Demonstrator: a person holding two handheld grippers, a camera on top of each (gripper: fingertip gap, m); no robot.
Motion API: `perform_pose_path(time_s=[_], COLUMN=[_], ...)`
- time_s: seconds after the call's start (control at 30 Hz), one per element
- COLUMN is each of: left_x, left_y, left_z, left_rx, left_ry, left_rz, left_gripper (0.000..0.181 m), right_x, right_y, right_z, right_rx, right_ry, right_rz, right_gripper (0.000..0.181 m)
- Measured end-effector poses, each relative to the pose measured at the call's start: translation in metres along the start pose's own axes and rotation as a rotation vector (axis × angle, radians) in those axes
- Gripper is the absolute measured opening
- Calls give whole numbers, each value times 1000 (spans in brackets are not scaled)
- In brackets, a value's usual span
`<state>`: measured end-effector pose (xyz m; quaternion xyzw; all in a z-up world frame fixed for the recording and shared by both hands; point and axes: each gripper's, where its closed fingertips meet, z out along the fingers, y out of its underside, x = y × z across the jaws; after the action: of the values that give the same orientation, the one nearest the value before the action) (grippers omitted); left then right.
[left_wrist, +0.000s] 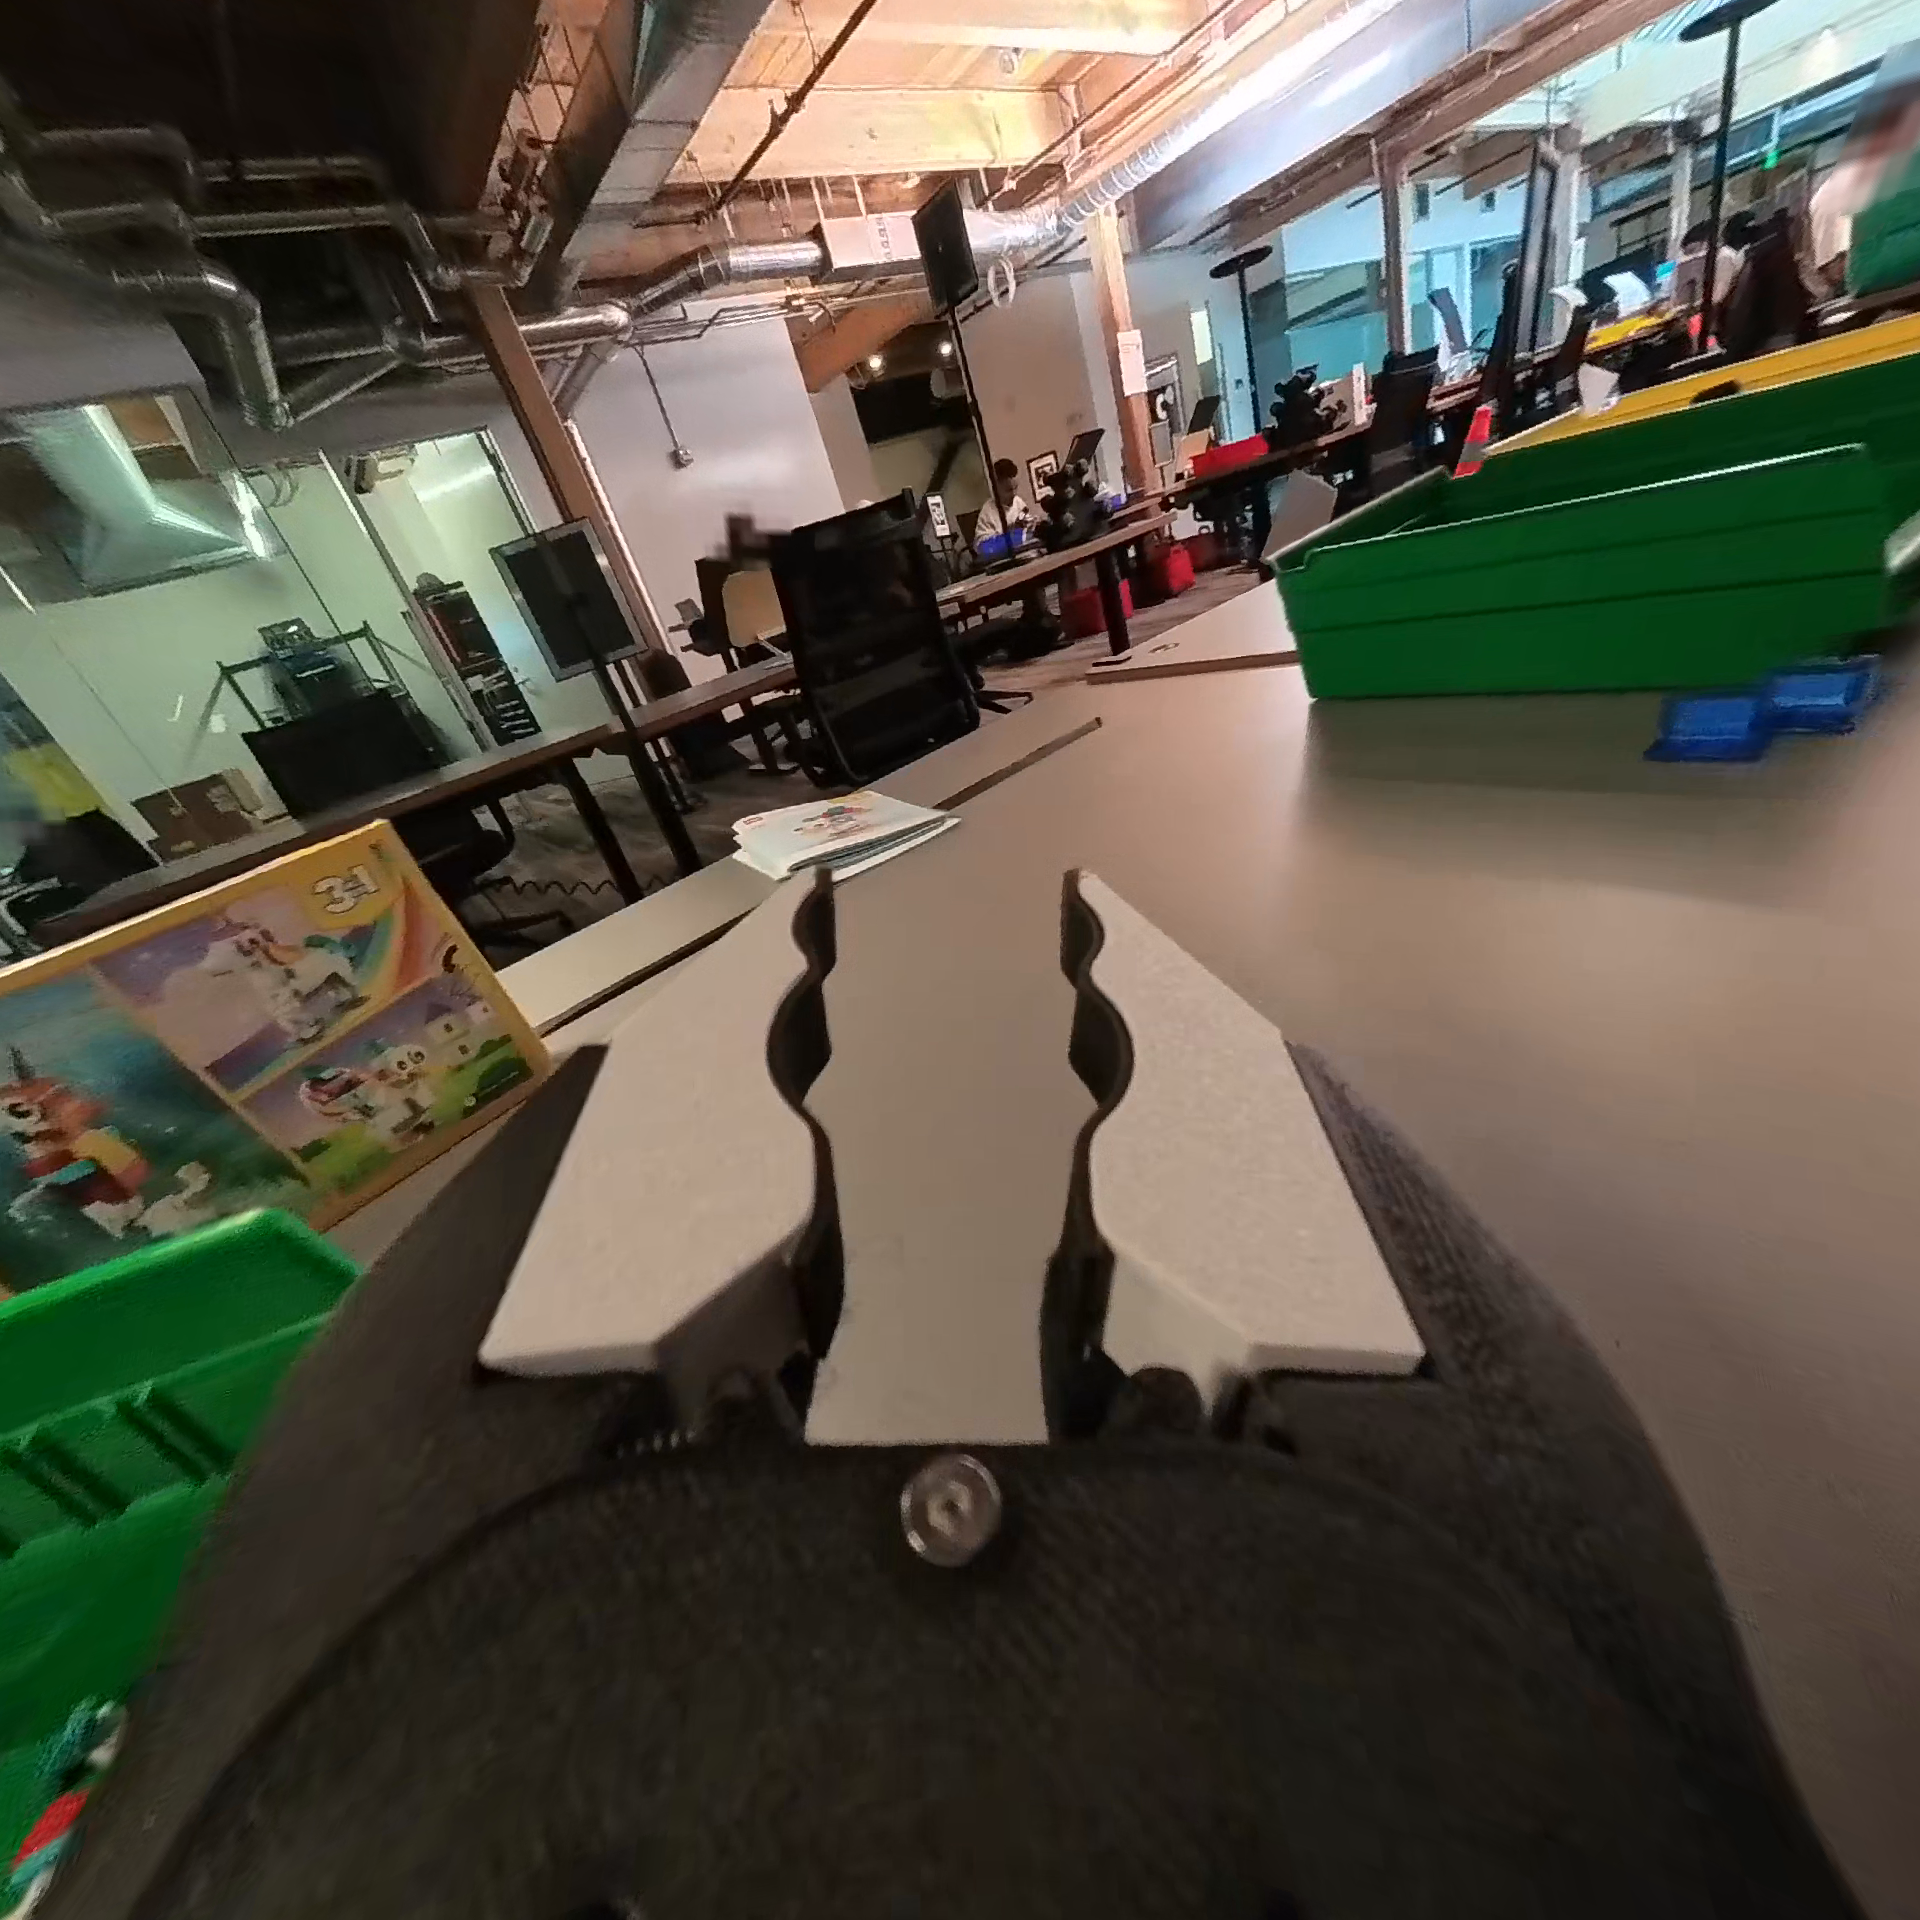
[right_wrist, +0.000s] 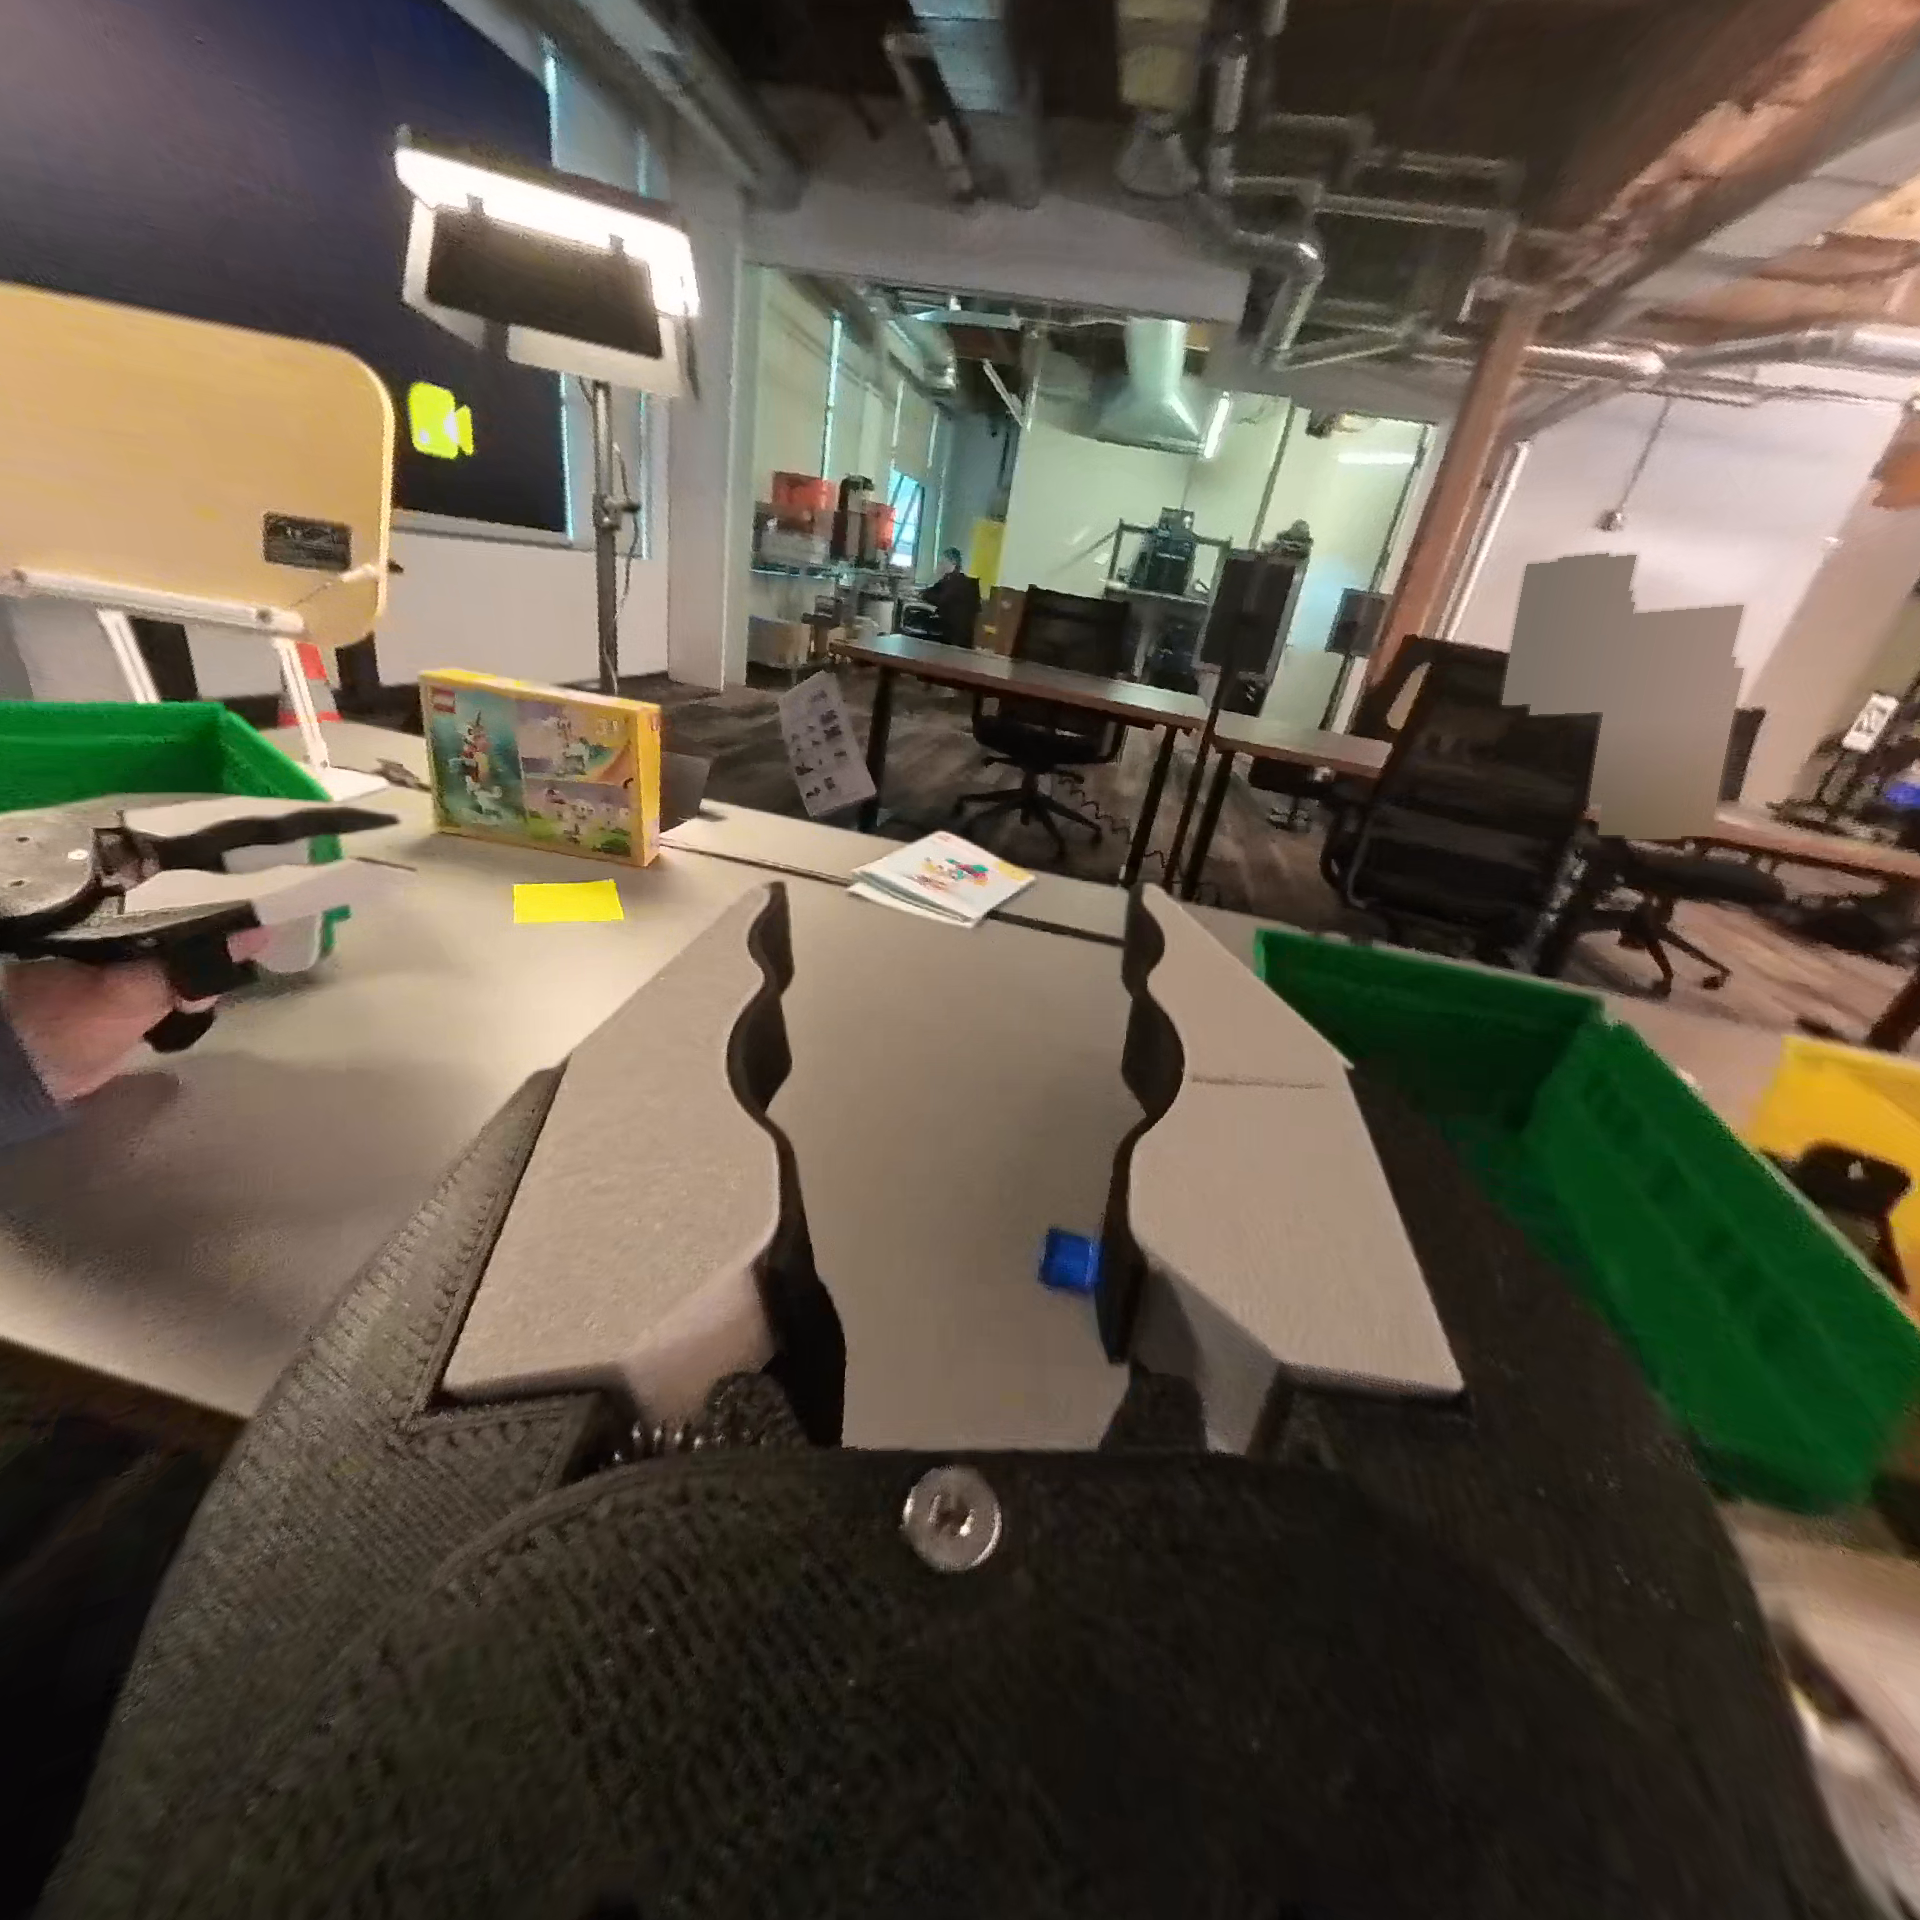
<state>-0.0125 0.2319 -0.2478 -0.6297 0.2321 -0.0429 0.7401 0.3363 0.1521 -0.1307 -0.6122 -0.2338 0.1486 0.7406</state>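
left hand-held gripper (left_wrist: 948, 883) wide, empty | right hand-held gripper (right_wrist: 954, 902) wide, blue brick (right_wrist: 1067, 1259) seemingly between fingers, unheld

Open office: exposed ducts (left_wrist: 582, 322) and wood beams overhead, dark desks (right_wrist: 1039, 681), black mesh chairs (left_wrist: 873, 644), glass-walled room (left_wrist: 260, 582).

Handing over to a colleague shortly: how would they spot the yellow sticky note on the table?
Start at the grey table and find the upright yellow toy box near its far edge. The sticky note lies flat just in front of it, the only plain, unprinted yellow square there.
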Motion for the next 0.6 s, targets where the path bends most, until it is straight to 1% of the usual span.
perform_pose_path(time_s=[0.1,0.23,0.37,0.5,0.6], left_x=[-6,-17,-24,-21,-18], left_y=[1,5,9,11,14], left_z=[-8,-13,-14,-14,-9], left_rx=[-14,-28,-55,-77,-94], left_ry=[-48,-108,-157,-174,-153], left_rz=[0,-48,-44,4,14], left_gripper=[42,42,42,42,42], right_x=[6,10,11,14,13], right_y=[13,28,40,43,46], right_z=[-20,-40,-58,-75,-79], right_rx=[9,-13,-55,-48,-39], right_ry=[5,-9,-30,-22,-29], right_rz=[58,96,90,63,80], right_gripper=[62,62,62,62,60])
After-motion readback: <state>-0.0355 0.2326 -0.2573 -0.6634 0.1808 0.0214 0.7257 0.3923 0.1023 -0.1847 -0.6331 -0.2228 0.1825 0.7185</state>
